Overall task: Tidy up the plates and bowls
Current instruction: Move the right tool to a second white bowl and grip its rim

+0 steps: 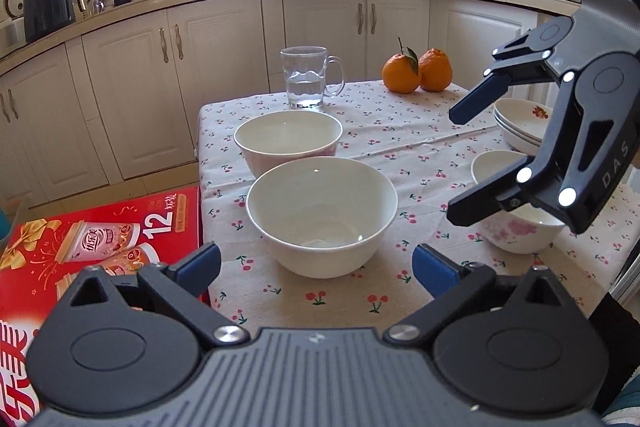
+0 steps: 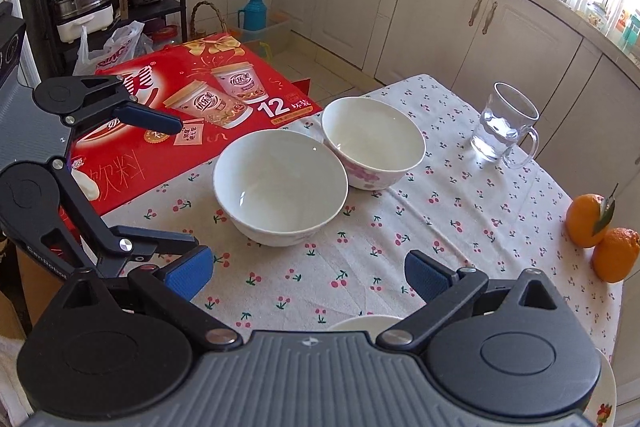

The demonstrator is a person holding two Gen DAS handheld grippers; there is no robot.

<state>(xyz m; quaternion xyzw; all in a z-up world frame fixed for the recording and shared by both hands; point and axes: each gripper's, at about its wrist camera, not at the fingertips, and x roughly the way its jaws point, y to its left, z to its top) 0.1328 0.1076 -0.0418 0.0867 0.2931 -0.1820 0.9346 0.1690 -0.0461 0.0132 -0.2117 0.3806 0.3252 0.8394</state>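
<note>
A plain white bowl (image 1: 322, 215) (image 2: 280, 187) stands on the cherry-print tablecloth (image 1: 400, 163), just ahead of my left gripper (image 1: 316, 267), which is open and holds nothing. Behind it, almost touching, is a white bowl with pink flowers (image 1: 288, 143) (image 2: 372, 143). My right gripper (image 2: 308, 277) is open and empty too. In the left wrist view that right gripper (image 1: 464, 163) hangs over a third, flowered bowl (image 1: 516, 227), in front of a stack of plates (image 1: 520, 123). The left gripper (image 2: 188, 183) shows at the left of the right wrist view, beside the plain bowl.
A glass mug (image 1: 308, 79) (image 2: 500, 131) with water stands at the table's far side and two oranges (image 1: 416, 71) (image 2: 600, 235) lie near an edge. A red drinks box (image 1: 100, 251) (image 2: 192, 107) butts against the table's left side. Kitchen cabinets (image 1: 224, 67) run behind.
</note>
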